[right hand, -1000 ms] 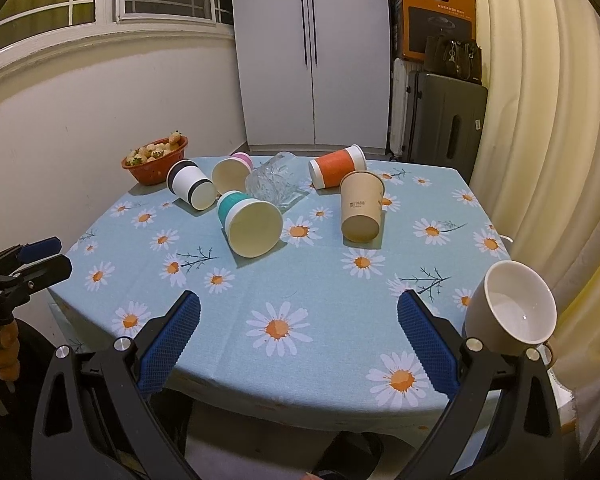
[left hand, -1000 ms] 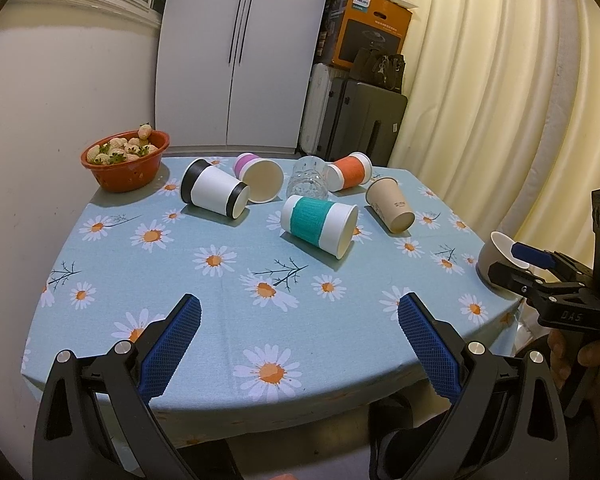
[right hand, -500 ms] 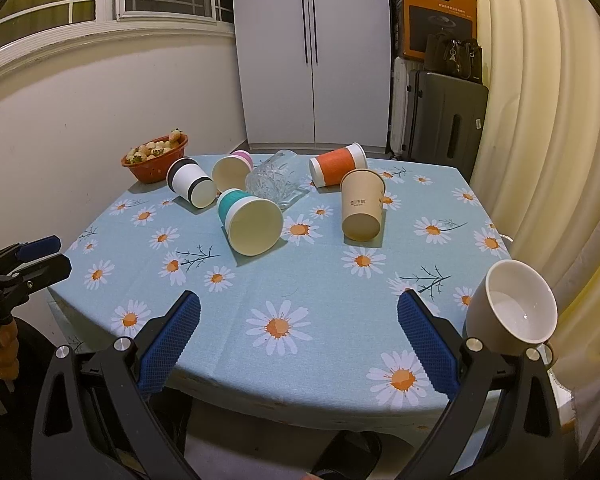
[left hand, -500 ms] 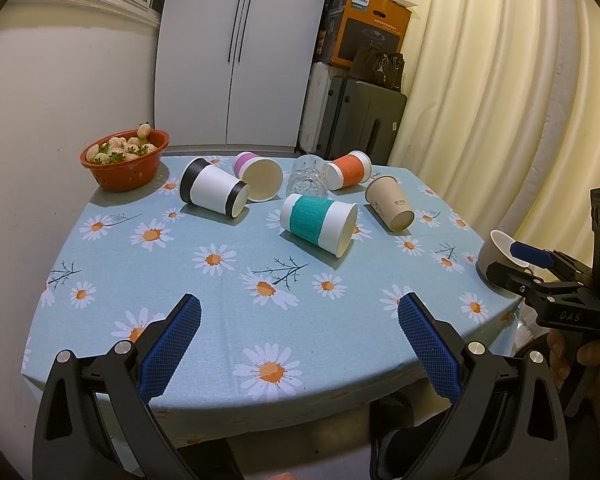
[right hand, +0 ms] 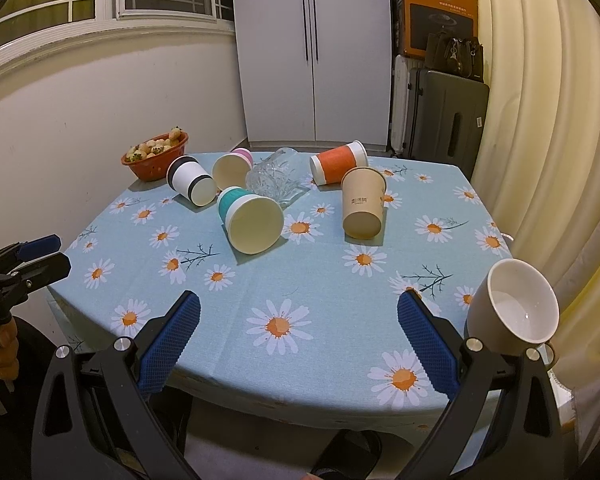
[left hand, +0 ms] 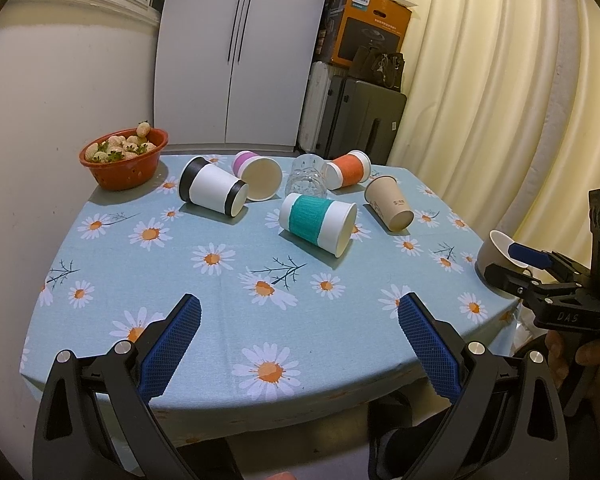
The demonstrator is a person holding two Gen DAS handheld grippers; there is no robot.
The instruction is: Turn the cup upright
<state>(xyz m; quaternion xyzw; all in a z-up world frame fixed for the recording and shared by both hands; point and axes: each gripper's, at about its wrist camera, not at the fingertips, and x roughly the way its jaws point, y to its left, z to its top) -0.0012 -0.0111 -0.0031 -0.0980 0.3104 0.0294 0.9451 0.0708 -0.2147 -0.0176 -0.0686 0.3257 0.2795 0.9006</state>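
Several cups lie on their sides on the daisy tablecloth (left hand: 220, 288): a black-banded white cup (left hand: 214, 191), a pink cup (left hand: 258, 175), a clear glass (left hand: 309, 176), an orange cup (left hand: 348, 169), a teal cup (left hand: 318, 224) and a tan paper cup (left hand: 390, 208). A white ceramic mug (right hand: 514, 308) lies tipped at the table's right edge, just right of my right gripper. My left gripper (left hand: 298, 344) is open and empty over the near edge. My right gripper (right hand: 298, 344) is open and empty, and it also shows in the left wrist view (left hand: 540, 268).
A red bowl of pale strawberries (left hand: 124, 158) stands at the far left corner by the wall. A white fridge (left hand: 236, 52), suitcases (left hand: 364, 120) and a curtain (left hand: 500, 100) are behind and to the right of the table.
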